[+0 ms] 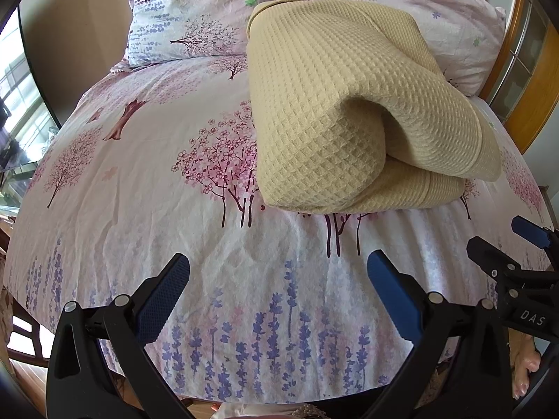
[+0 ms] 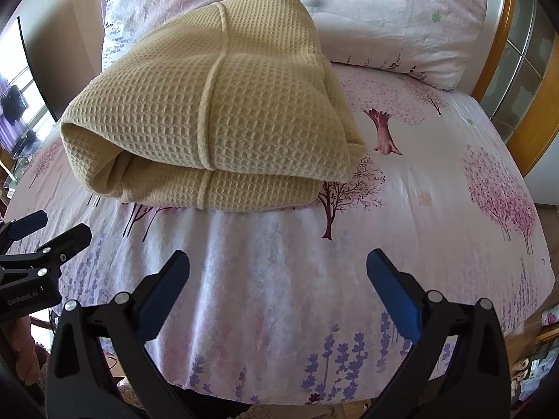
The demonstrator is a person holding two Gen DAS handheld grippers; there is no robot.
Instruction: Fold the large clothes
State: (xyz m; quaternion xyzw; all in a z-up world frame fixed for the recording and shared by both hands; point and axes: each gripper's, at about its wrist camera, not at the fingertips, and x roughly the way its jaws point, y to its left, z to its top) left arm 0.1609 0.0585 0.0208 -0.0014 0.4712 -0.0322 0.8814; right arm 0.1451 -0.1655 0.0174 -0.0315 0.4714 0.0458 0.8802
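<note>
Garment folding looks nearly finished. Left gripper (image 1: 277, 289) and right gripper (image 2: 277, 289) both hover over the near bed edge, spread wide, holding nothing. Beyond them the garment (image 1: 335, 104) lies on the sheet (image 1: 139, 181) as a thick folded bundle, its top layer puffed and loose, perhaps needing flattening.

Black fingers (image 1: 174, 279), blue pads (image 1: 391, 293), silver screws (image 1: 121, 300)

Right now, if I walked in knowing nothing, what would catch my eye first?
A thick, folded beige waffle-weave garment lies in a bundle on the pink floral bedsheet, just before two matching pillows. Nearer the camera, the black, blue-padded left gripper and right gripper hover open, empty.
</note>
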